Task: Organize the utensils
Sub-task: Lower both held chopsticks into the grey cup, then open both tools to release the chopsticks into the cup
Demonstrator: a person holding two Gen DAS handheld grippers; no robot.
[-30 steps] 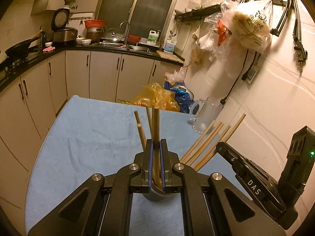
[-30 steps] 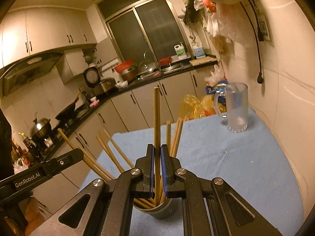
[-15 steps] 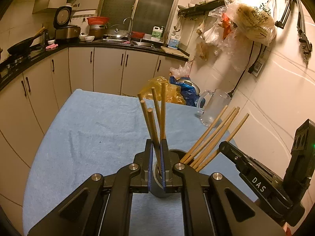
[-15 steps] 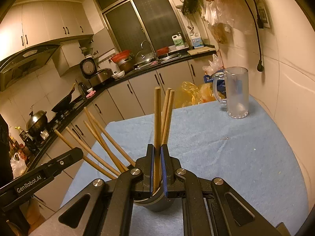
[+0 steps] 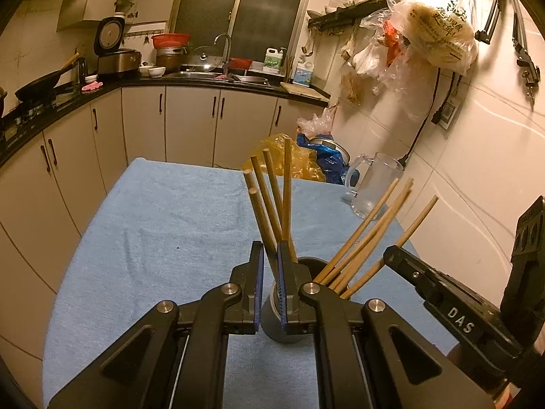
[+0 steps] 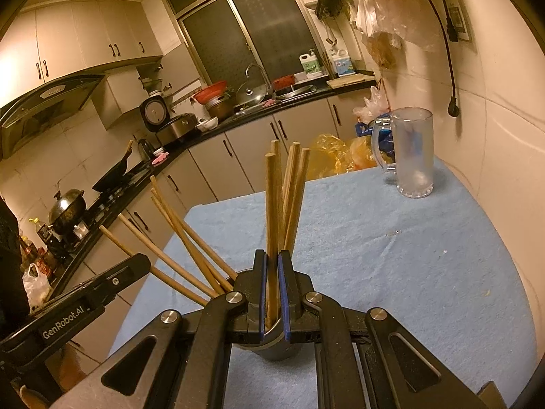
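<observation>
A dark grey holder cup (image 5: 282, 327) stands on the blue cloth (image 5: 163, 225) and holds several wooden chopsticks (image 5: 361, 238). My left gripper (image 5: 270, 262) sits just above the cup's rim, its jaws slightly apart with a chopstick (image 5: 260, 214) standing loosely between them. My right gripper (image 6: 271, 266) is over the same cup (image 6: 276, 349) from the other side, its jaws close around an upright chopstick (image 6: 270, 211) whose lower end is inside the cup. More chopsticks (image 6: 177, 235) fan out to the left.
A glass mug (image 6: 412, 153) stands at the far right of the cloth, also in the left wrist view (image 5: 373, 187). Yellow and blue plastic bags (image 5: 303, 160) lie beyond the table. Kitchen cabinets and counter run behind; a tiled wall is on the right.
Both grippers have lowered their chopsticks into the cup. The left jaws have opened a little and their chopstick now leans free; the right jaws have eased slightly.
</observation>
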